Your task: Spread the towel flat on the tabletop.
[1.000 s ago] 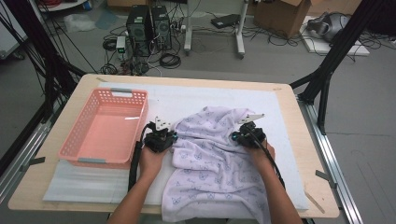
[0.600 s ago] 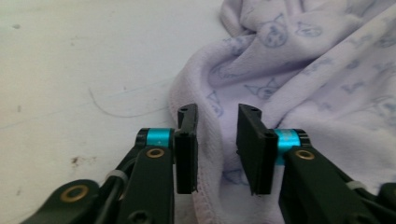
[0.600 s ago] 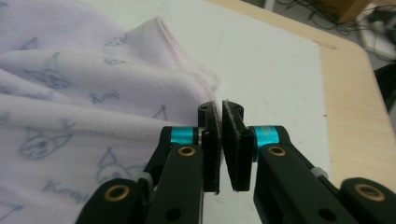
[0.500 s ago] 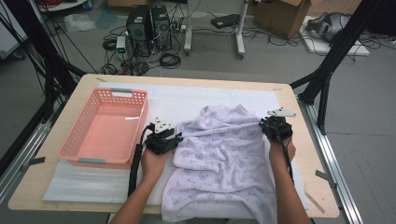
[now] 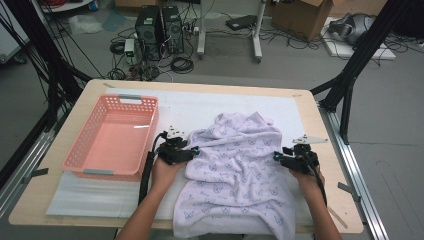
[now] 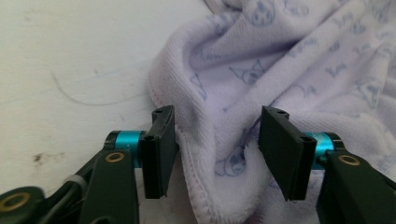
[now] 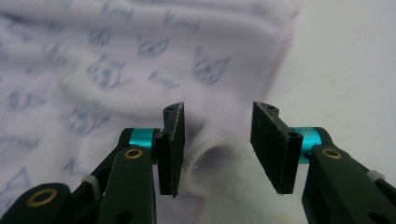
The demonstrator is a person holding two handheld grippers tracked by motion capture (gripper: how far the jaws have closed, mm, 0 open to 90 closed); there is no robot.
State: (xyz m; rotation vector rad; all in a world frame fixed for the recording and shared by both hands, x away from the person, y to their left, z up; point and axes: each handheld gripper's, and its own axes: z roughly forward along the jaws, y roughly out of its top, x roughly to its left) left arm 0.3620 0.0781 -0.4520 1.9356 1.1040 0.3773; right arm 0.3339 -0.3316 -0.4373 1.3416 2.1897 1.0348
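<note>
A pale lilac towel [image 5: 235, 170] with small printed figures lies crumpled on the white mat, hanging over the table's near edge. My left gripper [image 5: 194, 151] sits at the towel's left edge; its jaws have just been opening, and the hem [image 6: 205, 154] lies loose between them, the pads apart from it. My right gripper [image 5: 276, 157] is at the towel's right edge. Its jaws have also just been opening, with a fold of towel [image 7: 210, 158] lying slack between them.
A pink plastic basket [image 5: 90, 155] stands empty at the left of the white mat [image 5: 200, 107]. The wooden table's edge [image 5: 330, 150] runs close to the right hand. Black frame posts, computers and cables are on the floor beyond the table.
The right gripper has pulled the towel's right edge outward, spreading the cloth wider. Both grippers were shut on the towel and have now opened, letting it go.
</note>
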